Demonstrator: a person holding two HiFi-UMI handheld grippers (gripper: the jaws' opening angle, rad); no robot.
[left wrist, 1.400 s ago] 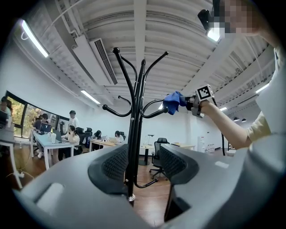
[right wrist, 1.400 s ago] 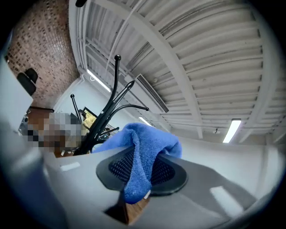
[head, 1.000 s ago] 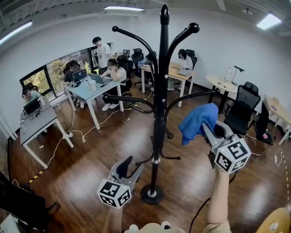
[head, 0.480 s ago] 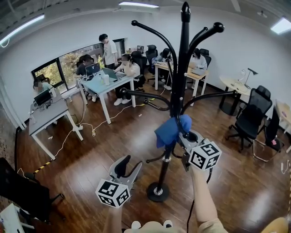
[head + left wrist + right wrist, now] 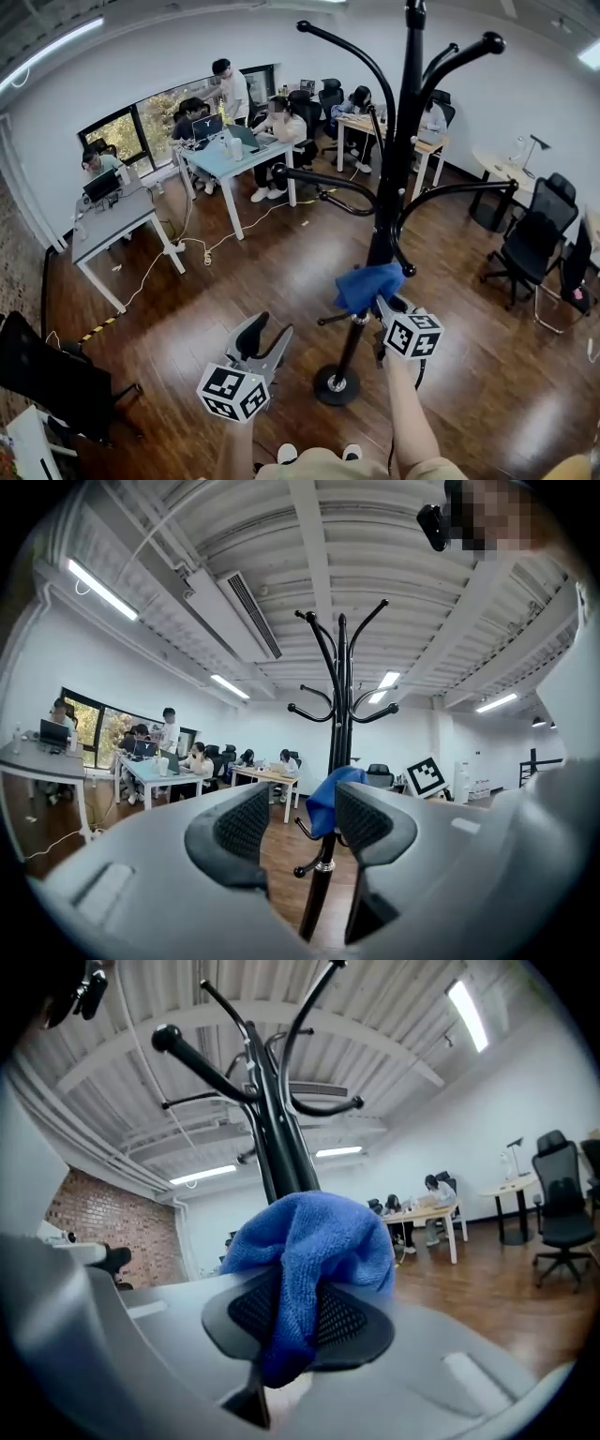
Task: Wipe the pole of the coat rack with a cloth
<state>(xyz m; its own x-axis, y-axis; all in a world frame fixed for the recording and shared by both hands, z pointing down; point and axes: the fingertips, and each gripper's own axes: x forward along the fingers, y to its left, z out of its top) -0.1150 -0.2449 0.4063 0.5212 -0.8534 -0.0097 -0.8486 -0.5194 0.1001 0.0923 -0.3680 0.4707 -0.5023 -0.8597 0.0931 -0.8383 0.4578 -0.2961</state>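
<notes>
The black coat rack pole (image 5: pixel 389 202) rises from a round base (image 5: pixel 336 385) on the wood floor. My right gripper (image 5: pixel 380 302) is shut on a blue cloth (image 5: pixel 367 286), and the cloth presses against the lower pole just above a silver joint. In the right gripper view the cloth (image 5: pixel 309 1251) bunches between the jaws of that gripper (image 5: pixel 295 1316), with the pole (image 5: pixel 281 1162) right behind it. My left gripper (image 5: pixel 265 336) hangs open and empty to the left of the base. Its own view shows the left gripper (image 5: pixel 300 827), the pole (image 5: pixel 342 714) and the cloth (image 5: pixel 328 799) ahead.
Curved hooks (image 5: pixel 323 183) stick out from the pole at several heights. Desks (image 5: pixel 225 159) with seated people stand at the back left and back. Black office chairs (image 5: pixel 530 253) are at the right. A dark chair (image 5: pixel 56 380) is near the left edge.
My right gripper has carried the cloth leftward and down, from free air right of the rack onto the lower pole. The left gripper has barely moved.
</notes>
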